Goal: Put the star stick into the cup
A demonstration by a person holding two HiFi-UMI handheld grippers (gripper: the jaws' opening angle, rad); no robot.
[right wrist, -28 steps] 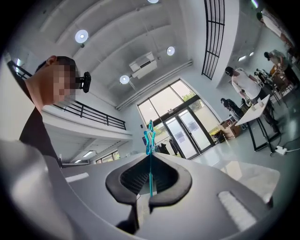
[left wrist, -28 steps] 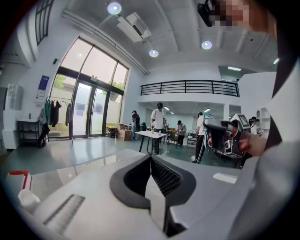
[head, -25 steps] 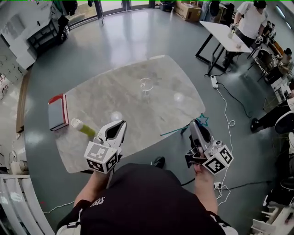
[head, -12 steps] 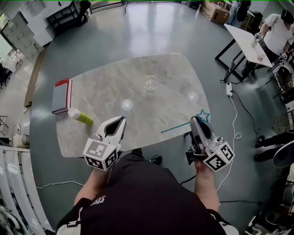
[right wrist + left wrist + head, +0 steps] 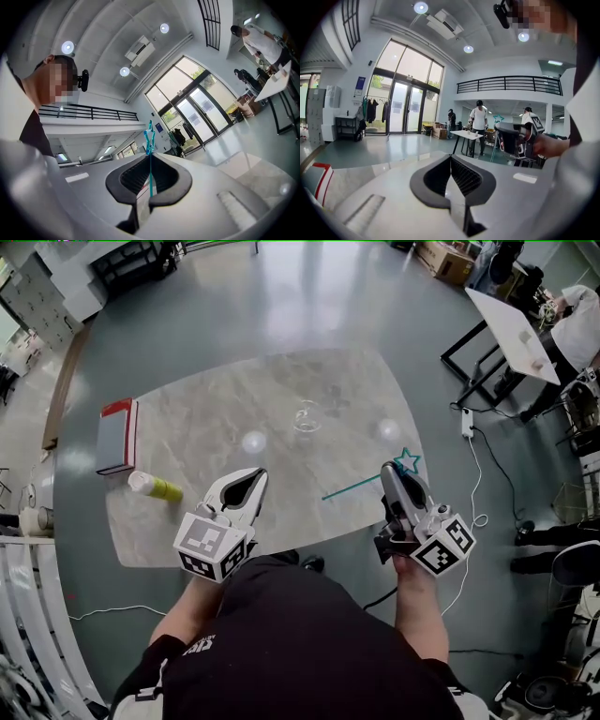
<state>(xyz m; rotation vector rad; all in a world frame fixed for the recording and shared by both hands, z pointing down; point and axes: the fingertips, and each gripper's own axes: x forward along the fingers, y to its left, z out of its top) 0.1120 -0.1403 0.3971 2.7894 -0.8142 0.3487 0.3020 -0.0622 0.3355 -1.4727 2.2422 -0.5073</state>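
At the near right corner of the table, my right gripper had its jaws pressed together on the star stick, pinching it close to the star end. From my head view the stick's long axis ran slantwise. The star pointed away from me and to the right, just past the gripper's tip. The thin teal shaft trailed back toward my left, over the marble near the table's front edge. In the right gripper view the shaft ran straight up between the two pads, with the star standing clear above them. I could not tell how high the stick was above the tabletop.

The cup, a clear glass one, stood upright near the middle of the table, farther from me than the stick and to its left, well apart from it. Between the two lay bare marble, with two bright spots of reflected light on either side of the cup.

My left gripper hung over the front edge of the table, its jaws closed on nothing. Beyond it to the left, a yellow-green bottle lay on its side. A red-edged book lay flat near the bottle, at the table's left edge. Off the table to the right stood a second table with people beside it.
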